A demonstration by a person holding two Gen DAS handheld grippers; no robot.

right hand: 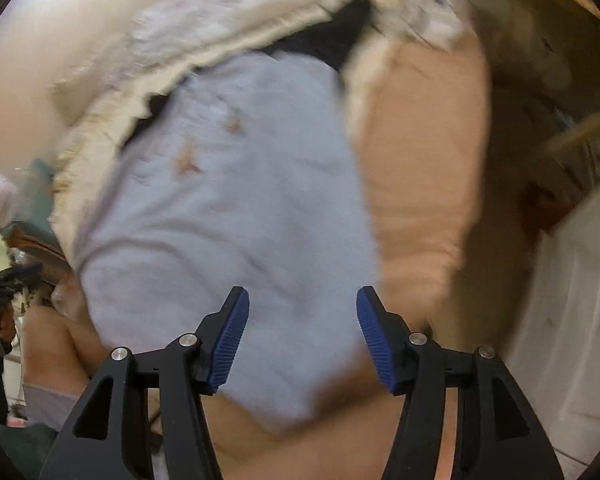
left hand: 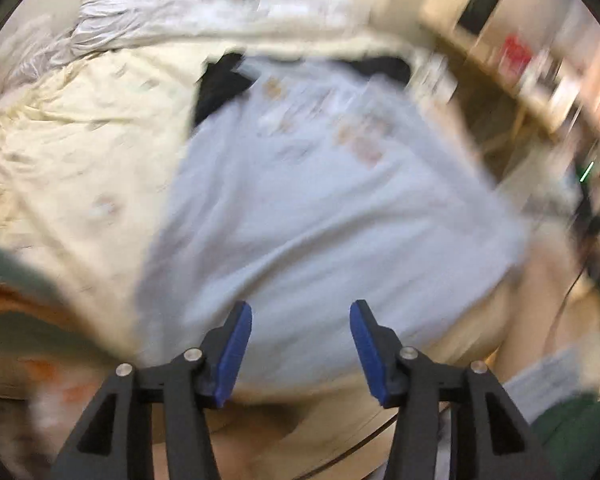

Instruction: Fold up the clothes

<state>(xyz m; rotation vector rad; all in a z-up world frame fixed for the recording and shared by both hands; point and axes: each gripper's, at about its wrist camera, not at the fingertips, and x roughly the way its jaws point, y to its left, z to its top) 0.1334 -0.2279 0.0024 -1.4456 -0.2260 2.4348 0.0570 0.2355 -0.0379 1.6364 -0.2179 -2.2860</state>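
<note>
A pale blue-grey shirt (left hand: 300, 208) with small brown prints lies spread on the bed, blurred by motion. My left gripper (left hand: 301, 312) hovers over its near hem, jaws apart, blue pads (left hand: 236, 352) clear of the cloth. In the right wrist view the same shirt (right hand: 228, 220) runs away from me; my right gripper (right hand: 302, 300) stands open above its near edge with nothing pinched between the fingers. A black garment (left hand: 220, 88) peeks out from under the shirt's far end, also visible as the black garment (right hand: 324, 48) in the right view.
A cream bedsheet (left hand: 72, 148) covers the bed, with a rumpled white duvet (left hand: 172, 12) at the far end. A peach blanket or mattress side (right hand: 424, 184) lies right of the shirt. Wooden shelving (left hand: 540, 80) stands at the right. A white cupboard door (right hand: 572, 300) is at the far right.
</note>
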